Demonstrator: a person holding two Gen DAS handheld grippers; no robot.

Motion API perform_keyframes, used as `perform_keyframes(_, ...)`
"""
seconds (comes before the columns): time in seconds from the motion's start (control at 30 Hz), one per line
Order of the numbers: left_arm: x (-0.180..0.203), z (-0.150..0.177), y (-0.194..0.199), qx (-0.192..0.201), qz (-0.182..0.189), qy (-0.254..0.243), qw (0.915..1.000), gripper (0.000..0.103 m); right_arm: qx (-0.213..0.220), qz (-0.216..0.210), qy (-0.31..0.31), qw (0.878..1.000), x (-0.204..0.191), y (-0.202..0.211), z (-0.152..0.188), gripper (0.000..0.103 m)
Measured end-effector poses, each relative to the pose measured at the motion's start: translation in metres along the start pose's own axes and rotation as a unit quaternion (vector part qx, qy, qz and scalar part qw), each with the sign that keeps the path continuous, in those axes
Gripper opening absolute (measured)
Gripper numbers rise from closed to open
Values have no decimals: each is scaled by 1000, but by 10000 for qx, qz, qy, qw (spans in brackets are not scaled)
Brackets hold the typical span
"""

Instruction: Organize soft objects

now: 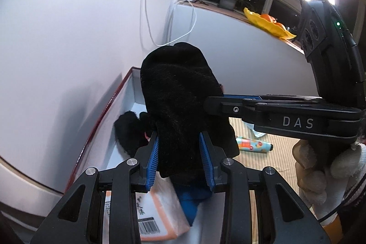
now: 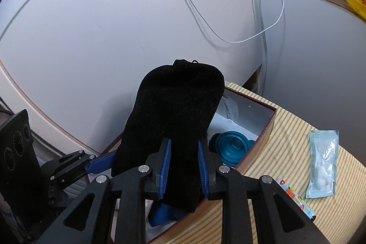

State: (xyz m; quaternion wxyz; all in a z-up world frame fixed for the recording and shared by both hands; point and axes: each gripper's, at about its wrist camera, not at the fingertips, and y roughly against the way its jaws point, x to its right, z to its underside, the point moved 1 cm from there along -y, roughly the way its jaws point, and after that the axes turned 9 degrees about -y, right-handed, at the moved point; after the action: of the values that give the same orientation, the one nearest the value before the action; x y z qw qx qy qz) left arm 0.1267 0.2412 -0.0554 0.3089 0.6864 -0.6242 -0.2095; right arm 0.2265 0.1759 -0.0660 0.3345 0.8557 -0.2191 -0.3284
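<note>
A black fleecy cloth (image 1: 178, 93) hangs above an open box, held from two sides. My left gripper (image 1: 180, 152) is shut on its lower part, the blue pads pressing the fabric. My right gripper (image 1: 211, 104) reaches in from the right and pinches the cloth's right edge; a gloved hand (image 1: 320, 170) holds it. In the right wrist view the same black cloth (image 2: 173, 102) stands up between the pads of my right gripper (image 2: 184, 161), which is shut on it. The left gripper (image 2: 100, 161) clamps its lower left edge.
The red-rimmed white box (image 1: 100, 116) holds a black fluffy item (image 1: 130, 129), a tissue pack (image 1: 160, 209), a blue cloth (image 1: 192, 200) and a teal folded cup (image 2: 233, 145). On the striped mat (image 2: 292, 129) lie a clear packet (image 2: 322, 166) and a patterned tube (image 1: 251, 144). White walls stand close behind.
</note>
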Motion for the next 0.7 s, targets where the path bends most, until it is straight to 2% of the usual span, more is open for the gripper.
perform_keyframes(0.13, -5, 1, -6, -70, -197, -13, 9998, 33, 72, 165, 6, 9998, -1, -1, -1, 22)
perform_keyframes(0.2, -8, 2, -6, -86, -330, -13, 9994, 33, 166, 259, 15, 9995, 0, 2, -1, 27)
perform_keyframes(0.27, -9, 4, -5, -71, -372, -11, 9993, 33, 209, 257, 2, 9995, -1, 7, 1, 37)
perform_keyframes(0.7, 6, 11, 15, 102, -402, -125, 9991, 33, 435, 343, 17, 9985, 13, 38, 11, 41)
